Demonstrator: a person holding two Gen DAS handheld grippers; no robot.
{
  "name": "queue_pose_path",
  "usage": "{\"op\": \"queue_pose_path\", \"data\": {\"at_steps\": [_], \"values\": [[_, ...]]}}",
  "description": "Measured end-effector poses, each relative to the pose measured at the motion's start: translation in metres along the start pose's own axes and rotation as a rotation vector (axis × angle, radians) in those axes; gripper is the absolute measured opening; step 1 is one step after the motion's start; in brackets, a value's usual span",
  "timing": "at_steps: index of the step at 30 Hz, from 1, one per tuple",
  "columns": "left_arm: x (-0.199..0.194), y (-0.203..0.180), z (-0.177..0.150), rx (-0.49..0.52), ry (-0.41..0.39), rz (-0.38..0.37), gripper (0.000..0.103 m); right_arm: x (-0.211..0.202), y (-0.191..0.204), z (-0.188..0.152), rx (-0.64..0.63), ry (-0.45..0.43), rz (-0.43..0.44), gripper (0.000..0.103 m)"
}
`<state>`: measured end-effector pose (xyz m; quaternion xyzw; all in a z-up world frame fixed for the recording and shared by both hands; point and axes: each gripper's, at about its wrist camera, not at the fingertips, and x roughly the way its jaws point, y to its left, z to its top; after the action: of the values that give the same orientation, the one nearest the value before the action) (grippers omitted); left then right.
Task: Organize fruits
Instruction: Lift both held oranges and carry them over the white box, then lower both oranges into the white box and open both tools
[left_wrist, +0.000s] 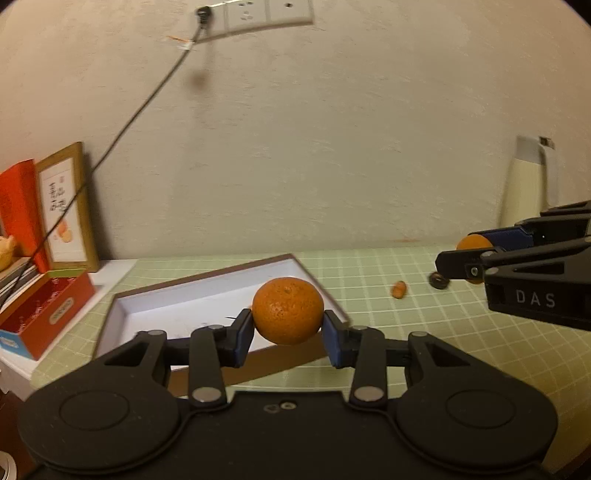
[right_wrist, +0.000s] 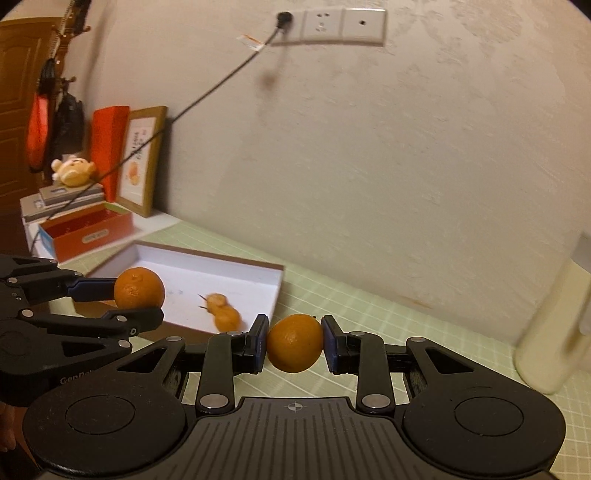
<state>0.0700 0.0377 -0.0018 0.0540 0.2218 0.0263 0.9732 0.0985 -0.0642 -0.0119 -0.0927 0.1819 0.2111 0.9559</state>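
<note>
— Between the blue pads of the left gripper (left_wrist: 288, 328), what sits there?
— A mandarin (left_wrist: 287, 311), pinched on both sides and held clear of the green grid mat (left_wrist: 388, 317).
— And the right gripper (right_wrist: 294, 343)?
— Clamped on a smaller mandarin (right_wrist: 294, 342), jaws narrow, also off the mat.
— Just beyond the left tool?
— A shallow white box (left_wrist: 177, 306) with a brown rim, lying open. From the right wrist view, small orange fruits (right_wrist: 223, 312) lie blurred inside it.
— Further right of the left tool?
— A small orange fruit (left_wrist: 399, 289) and a dark round thing (left_wrist: 439, 280) on the mat.
— Farthest?
— A cream bottle (left_wrist: 524, 192) by the wall, and a framed picture (left_wrist: 66, 210).
</note>
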Motion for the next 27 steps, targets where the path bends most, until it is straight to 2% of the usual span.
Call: {"op": "queue_pose_path", "data": {"at_steps": [14, 27], "values": [[-0.005, 0.051, 0.001, -0.085, -0.029, 0.11, 0.03, 0.02, 0.048, 0.018, -0.052, -0.039, 0.103, 0.031], [0.008, 0.088, 0.01, -0.143, -0.031, 0.203, 0.03, 0.053, 0.063, 0.043, -0.044, -0.073, 0.117, 0.031]]}}
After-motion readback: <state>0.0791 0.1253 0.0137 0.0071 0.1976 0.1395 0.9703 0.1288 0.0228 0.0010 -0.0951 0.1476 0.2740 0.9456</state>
